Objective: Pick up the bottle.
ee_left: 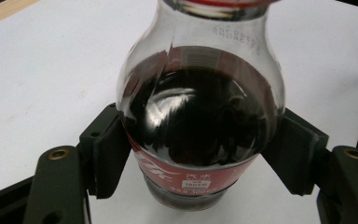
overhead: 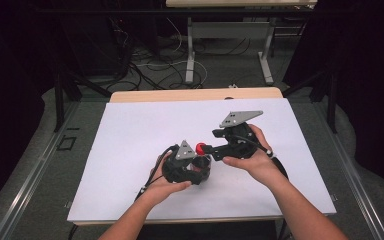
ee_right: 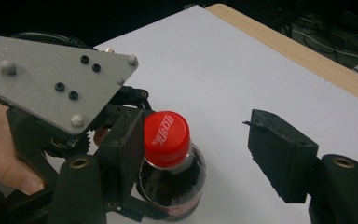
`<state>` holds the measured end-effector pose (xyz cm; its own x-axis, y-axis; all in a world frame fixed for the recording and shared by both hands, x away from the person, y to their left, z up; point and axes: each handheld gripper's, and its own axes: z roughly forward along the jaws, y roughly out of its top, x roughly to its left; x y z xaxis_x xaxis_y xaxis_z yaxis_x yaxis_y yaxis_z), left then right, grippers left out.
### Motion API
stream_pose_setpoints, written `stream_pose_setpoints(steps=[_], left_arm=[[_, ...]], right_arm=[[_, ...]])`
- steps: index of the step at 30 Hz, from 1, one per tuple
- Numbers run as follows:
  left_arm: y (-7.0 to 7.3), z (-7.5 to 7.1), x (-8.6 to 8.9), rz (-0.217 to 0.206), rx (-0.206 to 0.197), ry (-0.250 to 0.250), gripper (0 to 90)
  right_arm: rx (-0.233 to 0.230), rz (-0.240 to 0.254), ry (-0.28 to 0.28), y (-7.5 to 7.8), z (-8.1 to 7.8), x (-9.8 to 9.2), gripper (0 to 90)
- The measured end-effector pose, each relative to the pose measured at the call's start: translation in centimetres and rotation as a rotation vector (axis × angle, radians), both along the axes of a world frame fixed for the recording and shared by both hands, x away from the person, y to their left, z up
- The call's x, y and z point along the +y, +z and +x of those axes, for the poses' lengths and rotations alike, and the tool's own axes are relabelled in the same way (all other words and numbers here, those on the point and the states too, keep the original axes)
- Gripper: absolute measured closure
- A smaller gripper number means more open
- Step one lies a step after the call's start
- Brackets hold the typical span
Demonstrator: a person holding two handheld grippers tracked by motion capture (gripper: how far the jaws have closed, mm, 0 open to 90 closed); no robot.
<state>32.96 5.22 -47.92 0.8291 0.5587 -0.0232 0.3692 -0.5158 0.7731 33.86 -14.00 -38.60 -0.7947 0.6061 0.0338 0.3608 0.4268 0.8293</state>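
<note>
we noted a clear bottle (ee_left: 200, 116) of dark soda, red cap (ee_right: 166, 138), red label; left tongs (ee_left: 200, 154) clamped its body, right tongs (ee_right: 200, 154) apart around the cap.

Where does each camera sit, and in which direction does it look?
High view: above the person's side, looking forward and down on the table; forearms, both hands, left tongs and right tongs show.
Left gripper view: on the left tongs, looking along their jaws, shut on the cola bottle.
Right gripper view: on the right tongs, jaws open around the red cap; a thumb shows.
All share the bottle and white table.
</note>
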Motion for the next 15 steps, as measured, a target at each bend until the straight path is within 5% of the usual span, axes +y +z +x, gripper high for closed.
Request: stream_pose_setpoints(steps=[15], left_arm=[[0.3, 1.0, -1.7, -0.013, -0.008, 0.009, 29.9]], right_arm=[[0.019, -0.008, -0.035, 0.2, 0.7, 0.2, 48.7]])
